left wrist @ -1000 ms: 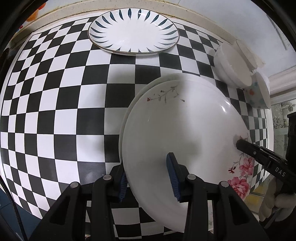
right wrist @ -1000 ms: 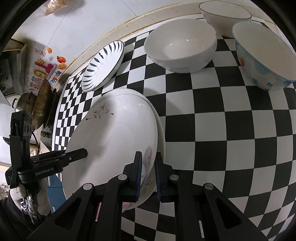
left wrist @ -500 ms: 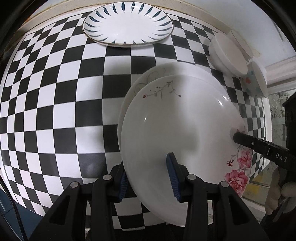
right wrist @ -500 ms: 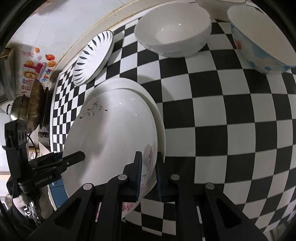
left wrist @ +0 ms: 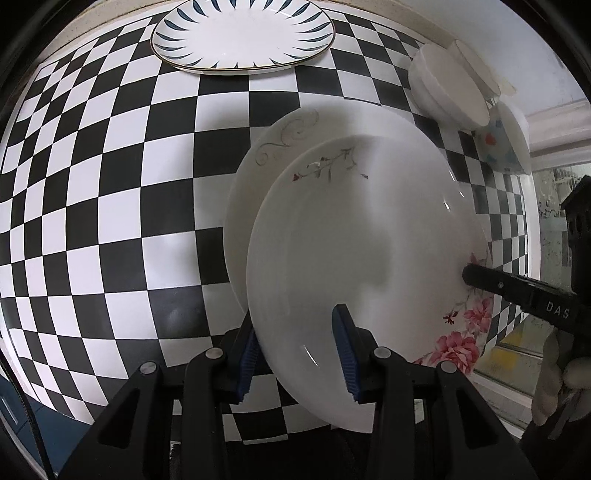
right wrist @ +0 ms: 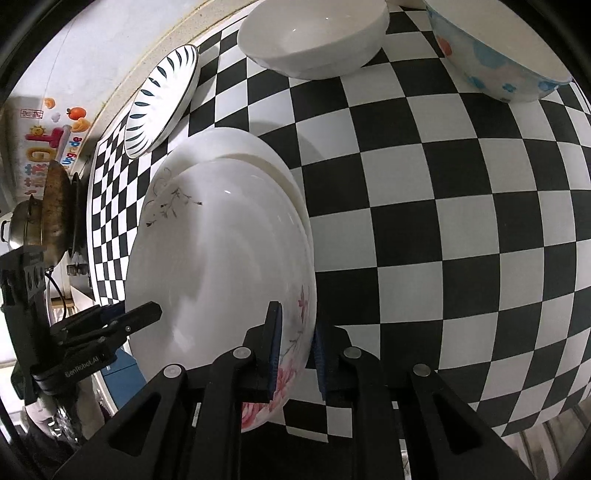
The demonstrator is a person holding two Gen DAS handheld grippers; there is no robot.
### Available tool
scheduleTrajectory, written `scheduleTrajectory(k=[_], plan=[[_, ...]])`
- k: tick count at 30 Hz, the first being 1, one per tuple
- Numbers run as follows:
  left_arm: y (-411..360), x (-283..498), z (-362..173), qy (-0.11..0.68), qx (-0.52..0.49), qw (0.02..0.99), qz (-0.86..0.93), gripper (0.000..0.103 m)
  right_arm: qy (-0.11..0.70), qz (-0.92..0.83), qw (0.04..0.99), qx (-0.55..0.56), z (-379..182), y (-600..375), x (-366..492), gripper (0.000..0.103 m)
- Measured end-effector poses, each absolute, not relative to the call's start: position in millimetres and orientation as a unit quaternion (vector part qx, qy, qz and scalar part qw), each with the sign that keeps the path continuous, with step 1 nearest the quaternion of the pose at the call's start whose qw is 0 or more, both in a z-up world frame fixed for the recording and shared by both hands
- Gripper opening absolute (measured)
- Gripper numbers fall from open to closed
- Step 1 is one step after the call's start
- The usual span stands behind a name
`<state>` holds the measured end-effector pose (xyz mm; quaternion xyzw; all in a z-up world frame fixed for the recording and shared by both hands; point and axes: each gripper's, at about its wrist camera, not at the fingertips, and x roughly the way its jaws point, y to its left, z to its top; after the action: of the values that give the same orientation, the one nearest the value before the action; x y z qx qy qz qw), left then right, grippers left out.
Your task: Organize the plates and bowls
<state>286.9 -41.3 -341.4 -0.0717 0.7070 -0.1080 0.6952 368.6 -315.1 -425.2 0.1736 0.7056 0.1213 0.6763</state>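
- The left claw [left wrist: 299, 350] has the near rim of a white plate with pink flowers [left wrist: 354, 266] between its blue pads; the plate is tilted, its near edge lifted off the tabletop [left wrist: 110, 184], and the pads look clamped on the rim, one under and one over it.
- The right claw [right wrist: 297, 347] straddles the opposite, flowered rim of that same plate [right wrist: 221, 266]; its jaws have just been opening a little, with the rim between them; the inner pad lies against the plate's face, while the outer pad seems to stand just clear of the underside (hard to be sure from this angle), so I would call this grip let go rather than clenched.
- Directly beneath it lies a second white plate with a thin grey scroll pattern [left wrist: 266, 155]; it rests flat on the black-and-white checked cloth, and the flowered plate overlaps most of it.
- Further back, near the wall, a plate with dark blue leaf strokes round its rim [left wrist: 242, 33] sits by itself, well apart from the stacked pair.
- Off to the right side stand the bowls: a plain white bowl [right wrist: 314, 37], and beside it a bowl with blue and orange flowers [right wrist: 495, 51]; a third pale one is only partly visible behind them in the left wrist view.
- At the far left edge of the right wrist view, a worn pan and a metal pot [right wrist: 44, 218] sit beyond the cloth; a white-gloved hand [left wrist: 557, 384] holds the right tool.
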Motion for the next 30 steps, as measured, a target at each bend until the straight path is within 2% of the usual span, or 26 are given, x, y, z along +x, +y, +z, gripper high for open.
scheduleTrajectory(k=[6, 11, 17, 19, 23, 30], plan=[[-36, 291, -342, 0.716, -0.055, 0.689, -0.092, 0.035, 0.715, 0.118, 0.666, 0.177, -428, -315, 371, 0.020], [-18, 292, -342, 0.723, -0.079, 0.680, -0.090, 0.035, 0.723, 0.114, 0.659, 0.176, -424, -318, 373, 0.020], [26, 327, -305, 0.683, -0.123, 0.717, -0.067, 0.037, 0.695, 0.113, 0.694, 0.151, -375, -311, 397, 0.021], [43, 355, -297, 0.667, -0.136, 0.730, -0.054, 0.037, 0.675, 0.127, 0.711, 0.152, -356, -301, 421, 0.027], [78, 416, -301, 0.650, -0.169, 0.740, -0.038, 0.037, 0.635, 0.151, 0.741, 0.157, -339, -270, 493, 0.029], [104, 499, -348, 0.664, -0.216, 0.713, -0.056, 0.037, 0.654, 0.157, 0.706, 0.222, -392, -235, 603, 0.029]])
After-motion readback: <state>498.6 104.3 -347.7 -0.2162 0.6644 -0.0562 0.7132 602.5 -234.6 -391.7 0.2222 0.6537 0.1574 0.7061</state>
